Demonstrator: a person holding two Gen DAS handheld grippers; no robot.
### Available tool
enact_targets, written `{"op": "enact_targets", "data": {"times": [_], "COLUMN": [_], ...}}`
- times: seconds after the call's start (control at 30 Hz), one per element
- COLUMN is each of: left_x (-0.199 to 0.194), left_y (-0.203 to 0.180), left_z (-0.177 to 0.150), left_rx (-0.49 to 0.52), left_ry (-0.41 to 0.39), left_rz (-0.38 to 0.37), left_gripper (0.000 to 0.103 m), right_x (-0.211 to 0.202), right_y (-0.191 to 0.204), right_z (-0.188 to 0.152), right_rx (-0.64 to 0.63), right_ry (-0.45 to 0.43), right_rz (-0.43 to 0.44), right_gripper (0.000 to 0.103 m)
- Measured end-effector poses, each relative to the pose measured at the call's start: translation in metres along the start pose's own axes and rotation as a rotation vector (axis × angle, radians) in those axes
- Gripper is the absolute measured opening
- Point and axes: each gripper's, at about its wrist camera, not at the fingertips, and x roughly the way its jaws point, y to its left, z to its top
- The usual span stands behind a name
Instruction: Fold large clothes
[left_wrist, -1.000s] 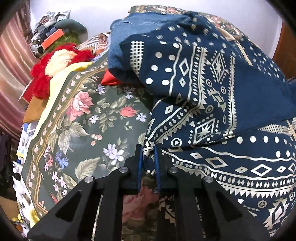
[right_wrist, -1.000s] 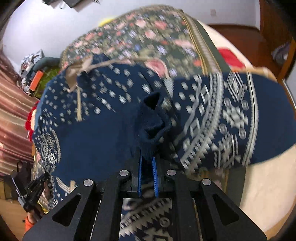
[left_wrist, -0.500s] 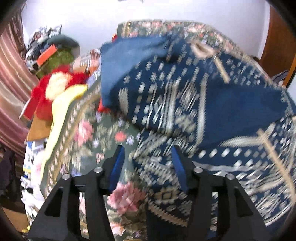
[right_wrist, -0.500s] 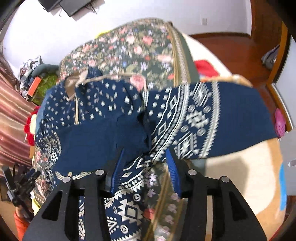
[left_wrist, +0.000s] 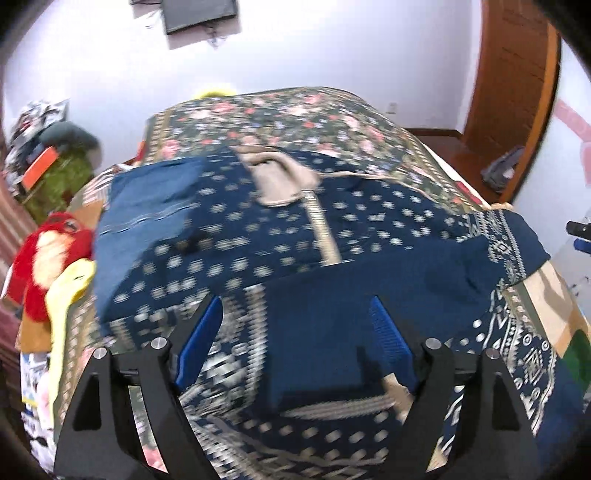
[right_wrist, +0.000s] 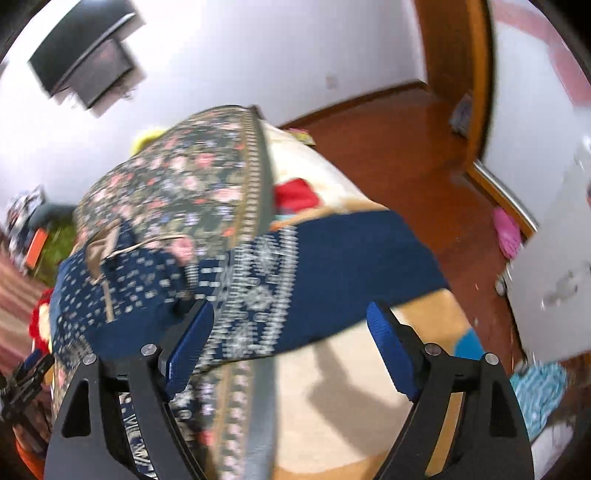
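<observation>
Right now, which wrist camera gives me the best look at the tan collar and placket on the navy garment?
The left wrist view: the tan collar lies near frame centre on the navy garment, its placket running toward the camera. The right wrist view shows the collar only small, blurred, at the far left edge.

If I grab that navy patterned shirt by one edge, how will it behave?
The shirt will probably go floppy: it already drapes and creases over the bed. Its sleeve hangs past the mattress edge, so it may slide. Likely light, so one claw should lift it.
</observation>
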Motion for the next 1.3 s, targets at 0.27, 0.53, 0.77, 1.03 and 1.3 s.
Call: {"op": "enact_targets", "data": {"times": [0.27, 0.53, 0.77, 1.03, 1.3], "left_x": [0.043, 0.073, 0.082, 0.063, 0.032], "left_y": [-0.044, -0.048, -0.034, -0.023, -0.014], "left_z": [0.007, 0.000, -0.012, -0.017, -0.020], "left_rx": [0.042, 0.025, -0.021, -0.020, -0.005], "left_ry": [0.065, 0.146, 0.182, 0.160, 0.104], "left_rz": [-0.063, -0.078, -0.073, -0.060, -0.051], "left_gripper": [0.082, 0.082, 0.082, 0.082, 0.082], "right_x": [0.039, 0.072, 0.092, 0.083, 0.014], "right_y": [-0.069, -0.107, -0.104, -0.075, 0.002], "right_z": [-0.001, 0.002, 0.016, 0.029, 0.049], "right_rx": [0.238, 0.414, 0.450, 0.317, 0.093], "right_ry": [0.100, 0.082, 0.033, -0.027, -0.208], "right_rz": [-0.014, 0.013, -0.017, -0.027, 0.105], "right_gripper": [0.083, 0.084, 0.054, 0.010, 0.009]}}
